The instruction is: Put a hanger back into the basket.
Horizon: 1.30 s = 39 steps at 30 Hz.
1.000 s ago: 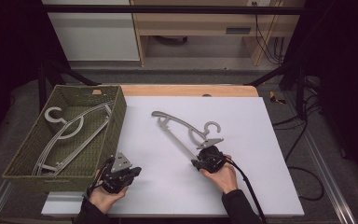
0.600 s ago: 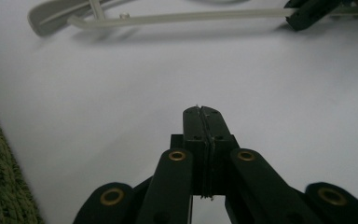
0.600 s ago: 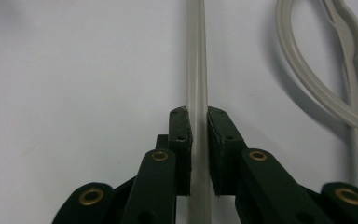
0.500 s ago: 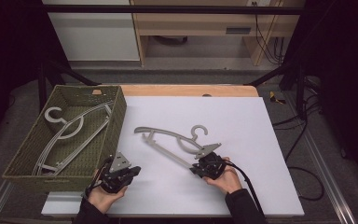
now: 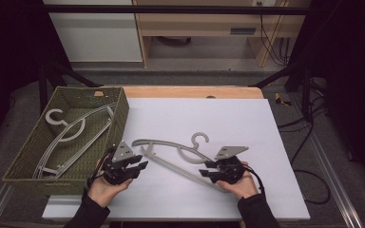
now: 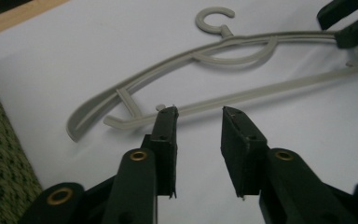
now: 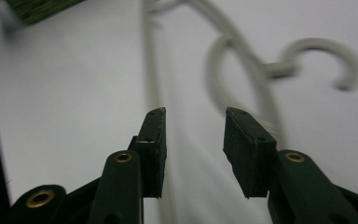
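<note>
Released moments ago, the grey hanger [image 5: 176, 156] now lies flat on the white table [image 5: 247, 118]; the right gripper [image 5: 208, 170] and left gripper [image 5: 140, 162] have just opened, jaws apart and empty.

The grey hanger [image 5: 180, 154] swung round and settled flat on the table [image 5: 247, 118]. Both hand-held grippers, left [image 5: 135, 167] and right [image 5: 208, 171], opened, empty.
</note>
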Each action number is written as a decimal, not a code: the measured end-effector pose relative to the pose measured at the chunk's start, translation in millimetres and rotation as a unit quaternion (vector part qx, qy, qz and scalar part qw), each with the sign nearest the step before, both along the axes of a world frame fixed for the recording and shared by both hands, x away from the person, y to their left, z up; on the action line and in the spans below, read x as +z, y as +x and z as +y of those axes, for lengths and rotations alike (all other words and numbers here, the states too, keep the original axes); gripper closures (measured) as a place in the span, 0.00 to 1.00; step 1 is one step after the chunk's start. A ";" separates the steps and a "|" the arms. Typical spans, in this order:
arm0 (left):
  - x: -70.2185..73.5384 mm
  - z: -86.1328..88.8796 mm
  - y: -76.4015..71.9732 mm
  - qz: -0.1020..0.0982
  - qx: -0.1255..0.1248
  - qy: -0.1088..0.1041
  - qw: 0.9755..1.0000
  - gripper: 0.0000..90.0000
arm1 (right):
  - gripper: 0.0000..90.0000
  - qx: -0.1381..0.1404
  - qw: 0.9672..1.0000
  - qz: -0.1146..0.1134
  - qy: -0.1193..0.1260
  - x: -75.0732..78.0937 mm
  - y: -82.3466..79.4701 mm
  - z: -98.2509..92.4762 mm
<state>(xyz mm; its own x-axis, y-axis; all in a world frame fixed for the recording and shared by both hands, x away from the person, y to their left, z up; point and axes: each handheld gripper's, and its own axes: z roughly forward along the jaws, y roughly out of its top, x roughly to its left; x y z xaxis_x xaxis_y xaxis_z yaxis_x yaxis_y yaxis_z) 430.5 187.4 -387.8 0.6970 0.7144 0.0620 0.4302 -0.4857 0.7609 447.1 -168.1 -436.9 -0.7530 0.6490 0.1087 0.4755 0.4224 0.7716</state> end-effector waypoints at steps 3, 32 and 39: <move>3.4 -2.9 10.9 0.011 -0.018 -0.006 1.000 0.55 | 0.58 -0.062 0.998 -0.007 -0.019 3.5 -1.5 -23.3; 4.5 -30.0 57.7 0.021 -0.048 0.034 0.998 0.28 | 0.89 -0.063 0.992 0.060 -0.093 -32.4 9.9 -25.5; 3.6 -30.4 56.0 0.019 -0.058 0.039 0.997 0.29 | 0.91 -0.040 0.994 0.051 -0.093 -32.6 12.2 -28.5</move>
